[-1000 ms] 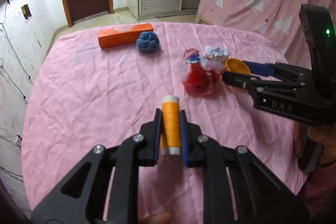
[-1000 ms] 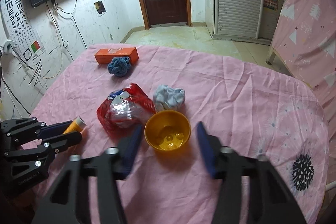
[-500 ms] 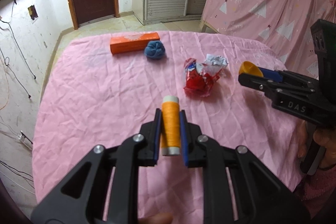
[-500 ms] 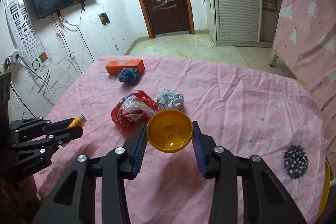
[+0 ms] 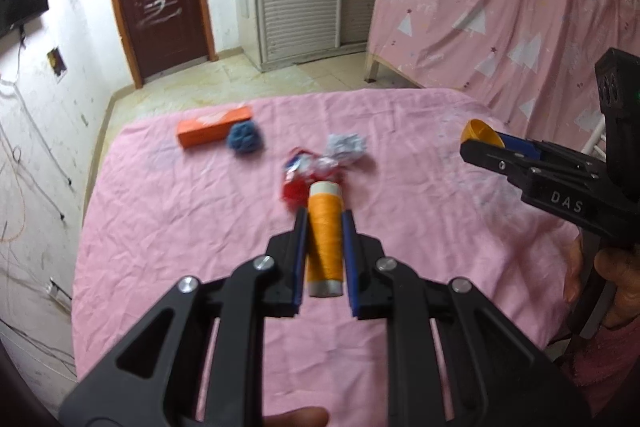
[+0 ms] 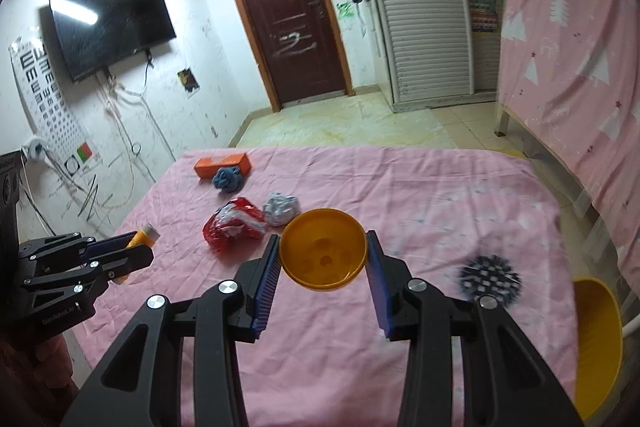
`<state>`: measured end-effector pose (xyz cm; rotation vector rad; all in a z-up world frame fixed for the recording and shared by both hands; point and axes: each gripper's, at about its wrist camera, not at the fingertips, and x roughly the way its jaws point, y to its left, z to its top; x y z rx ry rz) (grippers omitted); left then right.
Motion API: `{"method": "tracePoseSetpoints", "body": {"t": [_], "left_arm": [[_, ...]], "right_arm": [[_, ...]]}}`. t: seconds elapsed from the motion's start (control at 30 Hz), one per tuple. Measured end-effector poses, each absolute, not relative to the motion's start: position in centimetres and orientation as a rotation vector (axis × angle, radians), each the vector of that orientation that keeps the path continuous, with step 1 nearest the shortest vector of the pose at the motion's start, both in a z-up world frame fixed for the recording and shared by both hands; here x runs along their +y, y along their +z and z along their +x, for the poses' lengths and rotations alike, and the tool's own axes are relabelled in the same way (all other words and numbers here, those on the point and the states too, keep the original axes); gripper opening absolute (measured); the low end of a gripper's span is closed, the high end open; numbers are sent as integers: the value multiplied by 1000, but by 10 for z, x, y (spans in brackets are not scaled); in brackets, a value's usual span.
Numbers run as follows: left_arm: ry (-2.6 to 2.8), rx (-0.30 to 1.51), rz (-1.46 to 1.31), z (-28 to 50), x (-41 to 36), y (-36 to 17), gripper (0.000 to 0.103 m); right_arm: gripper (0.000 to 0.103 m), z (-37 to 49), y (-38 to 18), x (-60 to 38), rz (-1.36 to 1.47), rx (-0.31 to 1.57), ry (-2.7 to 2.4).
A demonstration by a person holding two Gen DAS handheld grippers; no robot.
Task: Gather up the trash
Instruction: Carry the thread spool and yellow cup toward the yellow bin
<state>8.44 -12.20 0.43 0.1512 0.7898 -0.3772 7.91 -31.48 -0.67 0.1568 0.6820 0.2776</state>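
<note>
Gripping: left tongs (image 5: 324, 259) clamp spool (image 5: 325, 239) sideways, right tongs (image 6: 322, 265) pinch bowl (image 6: 323, 254) by rim, both above table (image 5: 168, 211). Spool looks light, stiff; bowl prob. slick plastic. Wrapper (image 6: 234, 225) crinkly, take at bulk.

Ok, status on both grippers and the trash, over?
Left gripper shut on orange thread spool. Right gripper shut on yellow bowl. Red wrapper and crumpled paper on the pink cloth. Nothing in the way.

Yellow bowl (image 6: 323, 254) between tool (image 6: 322, 267) pads
</note>
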Motion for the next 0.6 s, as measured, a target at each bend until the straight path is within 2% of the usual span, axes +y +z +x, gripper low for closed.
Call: {"method": "tracePoseSetpoints", "body": {"t": [0.6], "left_arm": [[-492, 727, 289, 54, -223, 22, 15]], "right_arm": [[35, 26, -3, -432, 320, 561, 119]]}}
